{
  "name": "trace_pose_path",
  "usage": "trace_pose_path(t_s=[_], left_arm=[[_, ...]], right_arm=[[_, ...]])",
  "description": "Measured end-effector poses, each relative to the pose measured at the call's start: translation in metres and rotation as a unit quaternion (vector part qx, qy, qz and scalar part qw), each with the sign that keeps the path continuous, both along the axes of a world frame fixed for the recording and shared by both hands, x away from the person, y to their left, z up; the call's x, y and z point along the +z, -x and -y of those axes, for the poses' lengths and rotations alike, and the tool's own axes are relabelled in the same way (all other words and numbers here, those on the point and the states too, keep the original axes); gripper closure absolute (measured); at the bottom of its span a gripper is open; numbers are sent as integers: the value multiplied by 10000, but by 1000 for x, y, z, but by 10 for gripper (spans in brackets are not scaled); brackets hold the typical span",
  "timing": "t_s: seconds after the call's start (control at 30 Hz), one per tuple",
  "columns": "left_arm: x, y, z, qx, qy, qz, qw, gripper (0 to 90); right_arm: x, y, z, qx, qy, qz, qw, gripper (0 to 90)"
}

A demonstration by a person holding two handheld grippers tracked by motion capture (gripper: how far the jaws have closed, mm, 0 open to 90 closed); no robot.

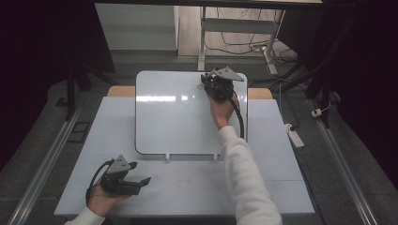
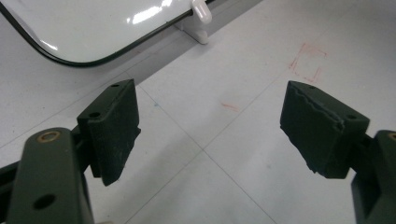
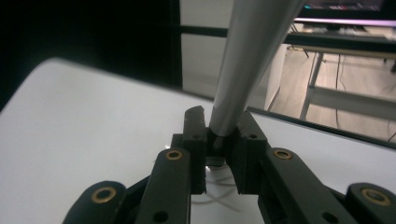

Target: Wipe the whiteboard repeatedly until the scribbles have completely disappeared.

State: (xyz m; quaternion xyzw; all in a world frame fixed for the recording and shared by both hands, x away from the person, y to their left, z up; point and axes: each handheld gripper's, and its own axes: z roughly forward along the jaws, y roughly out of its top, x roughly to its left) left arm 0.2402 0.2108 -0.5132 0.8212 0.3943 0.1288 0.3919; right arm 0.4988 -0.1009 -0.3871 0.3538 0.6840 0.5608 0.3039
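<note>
Right gripper view: right gripper (image 3: 223, 140) jaws clamp a grey marker (image 3: 252, 56) tilted over the whiteboard (image 3: 93, 135), near its far right corner. Left gripper (image 2: 210, 135) jaws wide apart, nothing between, above the table (image 2: 224, 177).

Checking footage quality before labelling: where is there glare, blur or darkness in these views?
High view: a glare band lies across the whiteboard, and the room's edges are dark. Left gripper view: glare on the board's corner, table sharp. Right gripper view: the grey pen in the right tool is blurred, left background black.
</note>
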Motion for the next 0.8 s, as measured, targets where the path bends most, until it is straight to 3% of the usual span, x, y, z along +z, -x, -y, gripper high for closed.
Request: trace_pose_path(t_s=[0.03, 0.13, 0.2, 0.23, 0.3, 0.37, 0.4, 0.47, 0.53, 0.57, 0.67, 0.7, 0.73, 0.8], left_arm=[[0, -1, 0, -8, -8, -15, 10000, 207], [-1, -2, 2, -36, -54, -37, 10000, 206], [-1, -1, 1, -35, -57, -20, 10000, 205], [0, 0, 1, -20, -37, -12, 10000, 205], [0, 0, 0, 8, -15, 0, 10000, 206], [-1, -1, 0, -13, -23, -15, 10000, 206], [-1, -1, 0, -19, -33, -26, 10000, 206], [-1, -2, 1, -23, -40, -37, 10000, 206], [-1, -1, 0, -28, -47, -29, 10000, 205], [-1, 0, 0, -17, -34, -14, 10000, 205], [0, 1, -1, -2, -9, 1, 10000, 206], [0, 0, -1, -4, -16, -3, 10000, 206], [-1, -1, -1, -5, -24, -18, 10000, 206], [-1, -2, 0, -21, -39, -39, 10000, 206]], right_arm=[[-1, 3, -3, -45, 61, 55, 10000, 777], [-9, 11, -26, 515, 470, 78, 9975, 777], [-9, 12, -31, 600, 686, 168, 9957, 777], [-8, 9, -27, 598, 537, 110, 9967, 777], [-5, 4, -17, 304, 291, 106, 9991, 777], [-4, 1, -11, 258, 90, 18, 9996, 777], [-4, 4, -14, 267, 148, 58, 9995, 777], [-9, 9, -25, 655, 368, 79, 9971, 777], [-10, 11, -29, 734, 697, 170, 9947, 778], [-8, 9, -25, 684, 628, 154, 9956, 777], [0, 0, 0, 106, 222, 102, 9996, 777], [-1, -1, 4, 136, 72, 28, 9999, 777], [-2, 2, 3, 173, 119, 30, 9998, 778], [-9, 10, -8, 590, 417, 42, 9974, 777]])
